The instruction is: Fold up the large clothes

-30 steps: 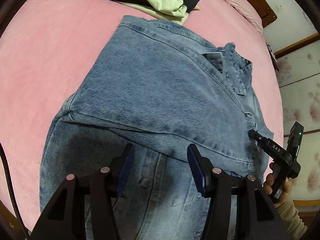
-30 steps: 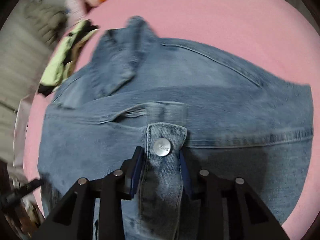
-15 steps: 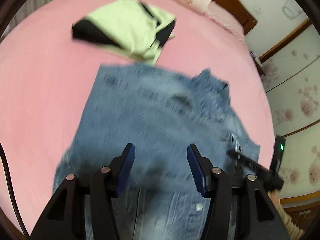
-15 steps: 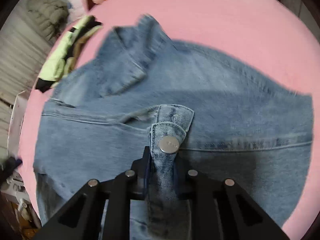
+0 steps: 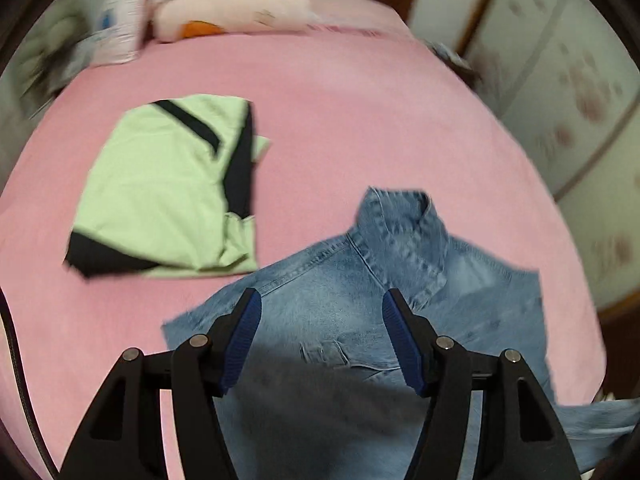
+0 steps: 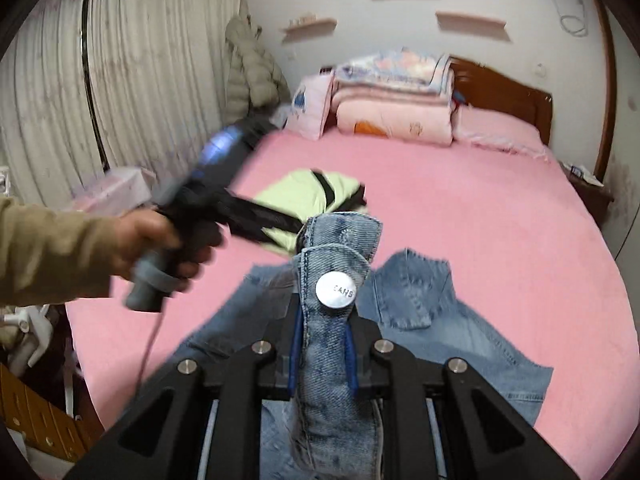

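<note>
Left wrist view: we see the left gripper with its jaws parted, just widened and empty, above the denim jacket, which lies collar-up on the pink bed beside 1 folded green garment. Right wrist view: the right gripper is clamped on the jacket's buttoned cuff (jaws just narrowed onto it), raised above the bed, with the left hand at left. We judge 1 garment done and the jacket's folding barely begun.
</note>
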